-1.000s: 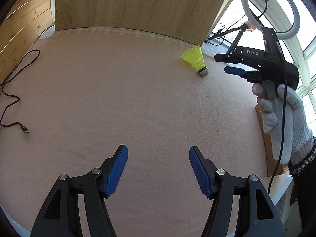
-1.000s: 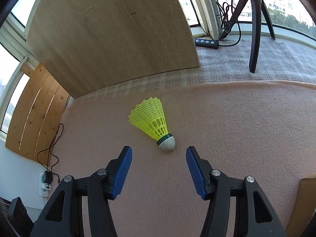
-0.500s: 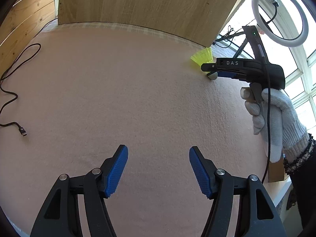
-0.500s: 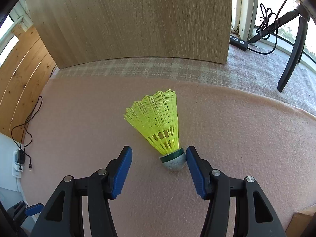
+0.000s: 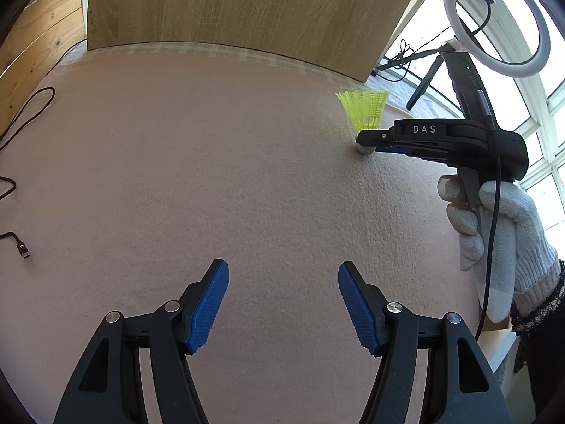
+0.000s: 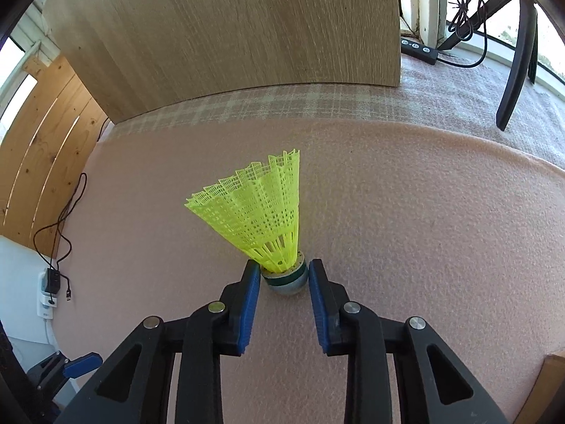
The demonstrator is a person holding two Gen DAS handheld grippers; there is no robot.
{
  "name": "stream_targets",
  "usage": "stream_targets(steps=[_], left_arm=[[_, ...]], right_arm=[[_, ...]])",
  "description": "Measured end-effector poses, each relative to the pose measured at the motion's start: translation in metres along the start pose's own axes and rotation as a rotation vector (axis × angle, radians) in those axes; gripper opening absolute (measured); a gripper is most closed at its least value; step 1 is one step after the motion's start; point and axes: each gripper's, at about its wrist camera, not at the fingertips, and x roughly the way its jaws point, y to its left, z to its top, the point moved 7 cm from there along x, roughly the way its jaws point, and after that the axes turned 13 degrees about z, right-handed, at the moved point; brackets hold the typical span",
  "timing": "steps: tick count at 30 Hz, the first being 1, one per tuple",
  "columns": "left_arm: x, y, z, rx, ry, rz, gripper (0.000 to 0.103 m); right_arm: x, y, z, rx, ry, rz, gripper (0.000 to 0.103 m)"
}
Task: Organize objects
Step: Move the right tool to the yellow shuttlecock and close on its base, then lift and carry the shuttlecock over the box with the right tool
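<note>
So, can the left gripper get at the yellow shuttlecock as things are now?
Probably not right away. The left gripper is open over bare pink blanket, far from the shuttlecock, and the right gripper already has the cork base between its closing jaws, covering both sides.

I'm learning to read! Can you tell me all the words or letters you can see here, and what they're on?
"DAS": white letters on the side of the black right gripper, seen from the left wrist camera.
The remote control by the window has button marks, too small to read.
No other text shows.
</note>
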Motion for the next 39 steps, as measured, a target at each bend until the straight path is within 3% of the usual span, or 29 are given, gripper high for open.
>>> stream_targets(steps=[18, 31, 39], left_arm=[[0.013, -0.076, -0.007, 0.143, -0.015, -0.071, 0.068], [-0.034, -0.145, -0.017, 0.262, -0.099, -0.128, 0.068], [-0.062, -0.2, -0.031, 0.346, -0.129, -0.185, 0.068]], right_arm=[[-0.036, 0.038, -0.091, 0.057, 0.032, 0.174, 0.025], [-0.113, 0.051, -0.124, 0.071, -0.086, 0.193, 0.025], [-0.16, 0.034, -0.145, 0.095, -0.151, 0.166, 0.025]])
